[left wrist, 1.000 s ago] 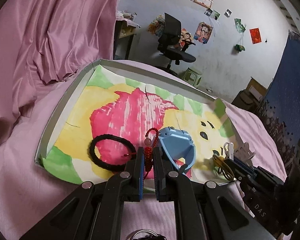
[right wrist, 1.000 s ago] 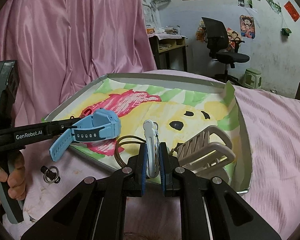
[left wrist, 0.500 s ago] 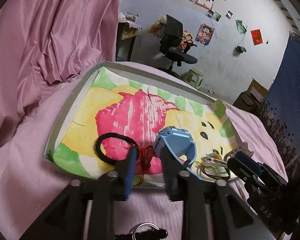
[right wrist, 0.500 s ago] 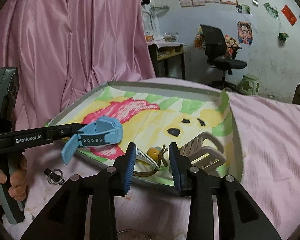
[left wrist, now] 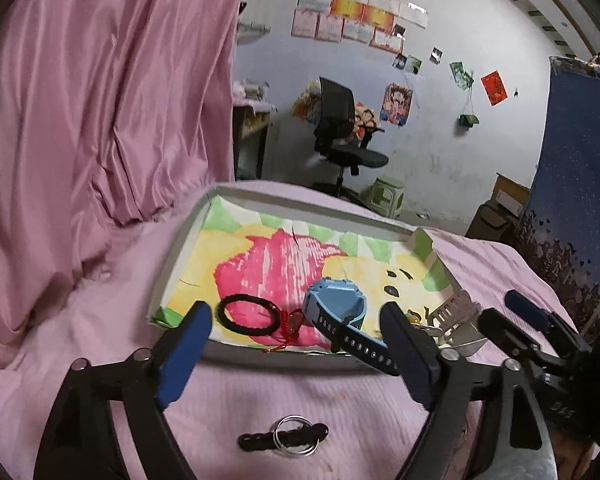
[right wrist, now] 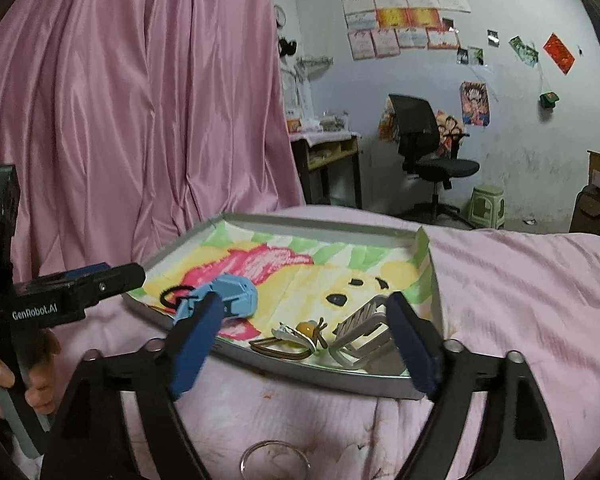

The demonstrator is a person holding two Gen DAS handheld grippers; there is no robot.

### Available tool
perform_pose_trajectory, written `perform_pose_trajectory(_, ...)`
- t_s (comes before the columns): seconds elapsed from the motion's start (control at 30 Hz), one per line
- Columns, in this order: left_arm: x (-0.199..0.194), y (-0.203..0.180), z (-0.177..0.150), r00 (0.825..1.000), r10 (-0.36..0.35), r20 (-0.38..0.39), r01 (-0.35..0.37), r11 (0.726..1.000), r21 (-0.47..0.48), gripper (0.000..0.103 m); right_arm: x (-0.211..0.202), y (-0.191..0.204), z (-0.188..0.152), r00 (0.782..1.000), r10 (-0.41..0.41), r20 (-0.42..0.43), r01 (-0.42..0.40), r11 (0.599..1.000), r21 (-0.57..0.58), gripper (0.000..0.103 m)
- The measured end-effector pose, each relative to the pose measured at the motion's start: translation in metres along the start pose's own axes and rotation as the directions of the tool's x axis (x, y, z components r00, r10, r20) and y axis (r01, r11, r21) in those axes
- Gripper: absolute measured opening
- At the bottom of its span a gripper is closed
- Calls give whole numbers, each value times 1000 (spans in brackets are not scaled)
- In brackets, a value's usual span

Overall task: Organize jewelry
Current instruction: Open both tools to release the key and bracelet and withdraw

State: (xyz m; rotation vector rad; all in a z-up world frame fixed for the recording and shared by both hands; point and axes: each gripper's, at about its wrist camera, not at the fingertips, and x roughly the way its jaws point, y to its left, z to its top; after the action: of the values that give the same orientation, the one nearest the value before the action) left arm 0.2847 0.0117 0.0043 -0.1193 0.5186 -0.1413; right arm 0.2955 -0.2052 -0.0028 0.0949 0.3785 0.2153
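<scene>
Both claws, left claw (left wrist: 296,346) and right claw (right wrist: 306,338), are open now and have let go. Red charm (left wrist: 290,322) and hair clip (right wrist: 288,332) lie in the tray (right wrist: 320,226)'s near edge, so two more pieces are put away.

We see a bed covered in a pink quilted sheet (left wrist: 100,320), which carries everything here. Lying directly on it is a shallow grey tray lined with a painted pink, yellow and green paper (left wrist: 180,252), set near the middle of the bed. On the bare sheet just in front of the tray's near rim lies a short black braided cord with a silver metal ring (left wrist: 284,436), apart from the tray.
</scene>
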Motion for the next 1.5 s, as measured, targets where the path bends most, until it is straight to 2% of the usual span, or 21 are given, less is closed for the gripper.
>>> perform_pose_trajectory(0.13, -23, -2, -6, 998, 24, 65, -25, 1000, 16, 99, -23, -1, -1, 998, 9, 64, -10, 1000, 14, 96)
perform_pose_trajectory(0.23, -40, -3, -10, 994, 32, 106, -35, 999, 30, 103, -36, 0, -2, 996, 9, 91, -11, 1000, 15, 102)
perform_pose_trajectory(0.53, -75, -15, -26, 988, 33, 153, -46, 996, 79, 103, -68, 3, -5, 991, 2, 136, -2, 1000, 4, 102)
perform_pose_trajectory(0.8, -98, -17, -37, 984, 55, 171, -72, 993, 96, 103, -84, 6, -12, 992, 3, 127, -1, 1000, -18, 102)
perform_pose_trajectory(1.1, -107, -14, -41, 986, 76, 146, -91, 991, 102, 103, -90, 2, -25, 998, 2, 59, 0, 999, -35, 102)
perform_pose_trajectory(1.5, -87, -1, -54, 993, 116, -9, -114, 986, 123, 103, -76, 0, -37, 998, 1, -69, -5, 999, -54, 102)
